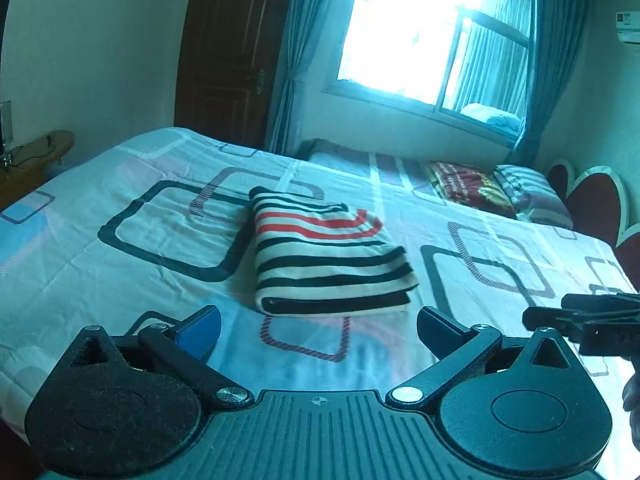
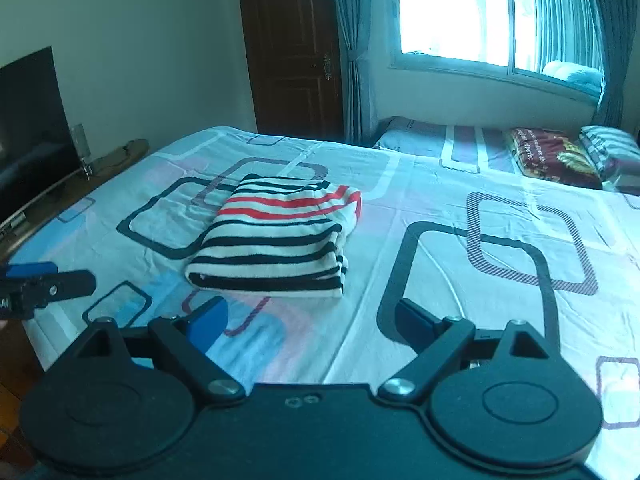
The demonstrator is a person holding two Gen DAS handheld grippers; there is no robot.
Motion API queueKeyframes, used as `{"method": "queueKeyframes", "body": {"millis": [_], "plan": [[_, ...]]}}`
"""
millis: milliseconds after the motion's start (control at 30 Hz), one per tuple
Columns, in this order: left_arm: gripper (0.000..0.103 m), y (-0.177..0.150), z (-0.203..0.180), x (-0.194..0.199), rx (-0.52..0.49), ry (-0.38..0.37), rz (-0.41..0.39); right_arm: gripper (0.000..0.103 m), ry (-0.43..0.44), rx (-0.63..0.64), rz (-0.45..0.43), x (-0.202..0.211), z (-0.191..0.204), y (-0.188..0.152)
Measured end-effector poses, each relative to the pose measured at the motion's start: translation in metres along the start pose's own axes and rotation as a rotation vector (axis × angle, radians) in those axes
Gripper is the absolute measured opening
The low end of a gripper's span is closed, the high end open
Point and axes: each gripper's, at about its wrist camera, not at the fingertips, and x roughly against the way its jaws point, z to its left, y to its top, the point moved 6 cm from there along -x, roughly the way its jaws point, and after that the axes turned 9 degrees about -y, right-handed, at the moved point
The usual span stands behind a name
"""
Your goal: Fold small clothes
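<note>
A striped garment (image 1: pixel 328 256), white with black and red stripes, lies folded into a neat rectangle on the bed (image 1: pixel 120 264). It also shows in the right wrist view (image 2: pixel 276 240). My left gripper (image 1: pixel 318 324) is open and empty, held just short of the garment's near edge. My right gripper (image 2: pixel 308 318) is open and empty, near the garment's right front corner. The right gripper shows at the right edge of the left wrist view (image 1: pixel 588 320). The left gripper shows at the left edge of the right wrist view (image 2: pixel 44 282).
The bed sheet (image 2: pixel 480 272) has a pattern of rounded squares. Pillows and a folded blanket (image 2: pixel 556 156) lie at the head of the bed, far right. A television (image 2: pixel 32 128) stands on a low unit at left. A dark door (image 2: pixel 292 48) and a curtained window (image 2: pixel 500 12) are behind.
</note>
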Motion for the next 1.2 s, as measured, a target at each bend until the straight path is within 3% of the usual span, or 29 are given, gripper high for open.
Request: {"method": "queueKeyframes", "body": {"millis": [433,1200], "plan": [[0.103,-0.006,-0.013,0.020,-0.003,0.012,-0.010,0.090,-0.025,-0.015,-0.058,0.028,-0.001,0.001],[0.103,0.001,-0.023,0.016,-0.033,0.011,-0.014,0.090,-0.016,-0.024,-0.046,0.020,0.003,0.005]]}}
